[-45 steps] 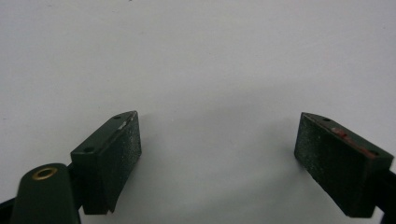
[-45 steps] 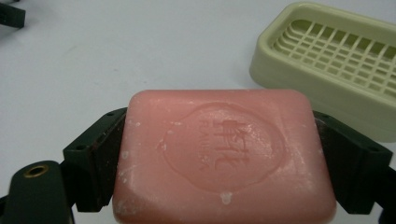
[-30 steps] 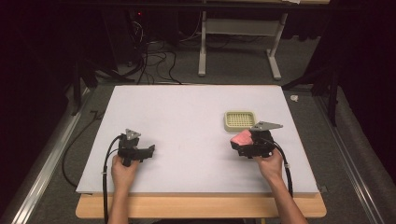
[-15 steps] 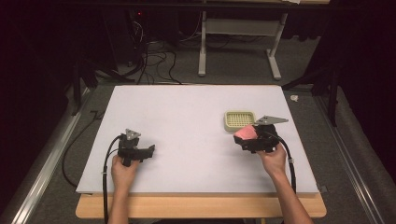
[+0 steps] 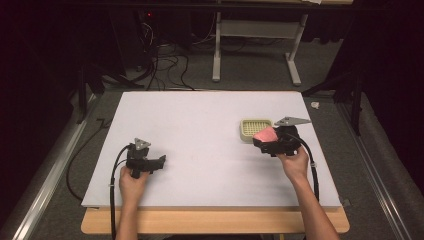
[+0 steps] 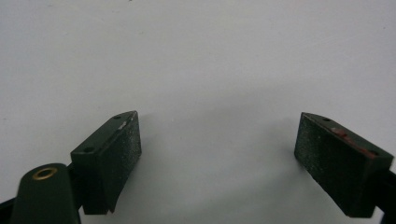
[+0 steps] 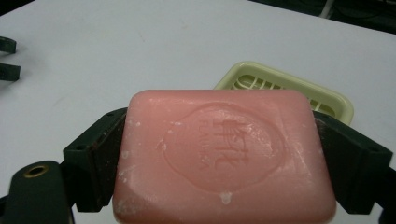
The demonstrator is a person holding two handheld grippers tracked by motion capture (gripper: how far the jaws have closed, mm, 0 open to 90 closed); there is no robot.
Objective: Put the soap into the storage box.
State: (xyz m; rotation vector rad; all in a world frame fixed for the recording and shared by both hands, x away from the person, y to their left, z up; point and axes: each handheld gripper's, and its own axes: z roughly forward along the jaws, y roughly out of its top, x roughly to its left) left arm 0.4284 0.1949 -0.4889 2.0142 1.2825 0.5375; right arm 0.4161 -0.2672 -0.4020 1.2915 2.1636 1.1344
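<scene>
With your right tongs (image 7: 224, 186) clenched on the slick pink soap bar (image 7: 223, 156), it could squirt out short of the soap dish (image 7: 299, 91); left tongs (image 6: 219, 158) gape empty.

Overhead light is washing the table (image 5: 200, 130) bright while the room behind is sinking into near black. Soft shadows are pooling under the left gripper (image 6: 217, 158). The soap (image 7: 224, 158) is showing sharp, the tray (image 7: 299, 91) behind blurring slightly.
</scene>
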